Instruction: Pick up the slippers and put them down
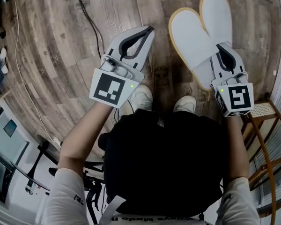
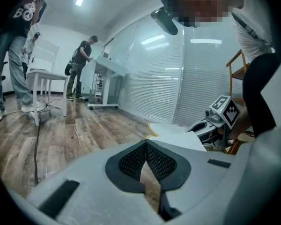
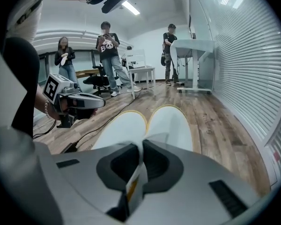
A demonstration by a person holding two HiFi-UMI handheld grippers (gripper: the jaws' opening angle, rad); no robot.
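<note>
Two white slippers with yellow rims [image 1: 196, 27] lie side by side over the wooden floor, toes pointing away from me. My right gripper [image 1: 221, 48] is shut on their near inner edges, and the pinched white and yellow edge shows between its pads [image 3: 141, 149]. Both soles [image 3: 171, 121] stretch out ahead of the jaws. Whether they touch the floor I cannot tell. My left gripper [image 1: 149, 30] hovers to the left of the slippers, pads meeting at the tip [image 2: 145, 142] with nothing between them. The slippers [image 2: 178, 136] and the right gripper [image 2: 214, 121] show at its right.
A black cable [image 1: 86, 13] runs across the floor on the left. A wooden chair [image 1: 264, 139] stands close on the right. My white shoes [image 1: 143, 97] are just behind the grippers. Several people, a white table [image 2: 44, 76] and a desk [image 3: 194, 46] stand farther off.
</note>
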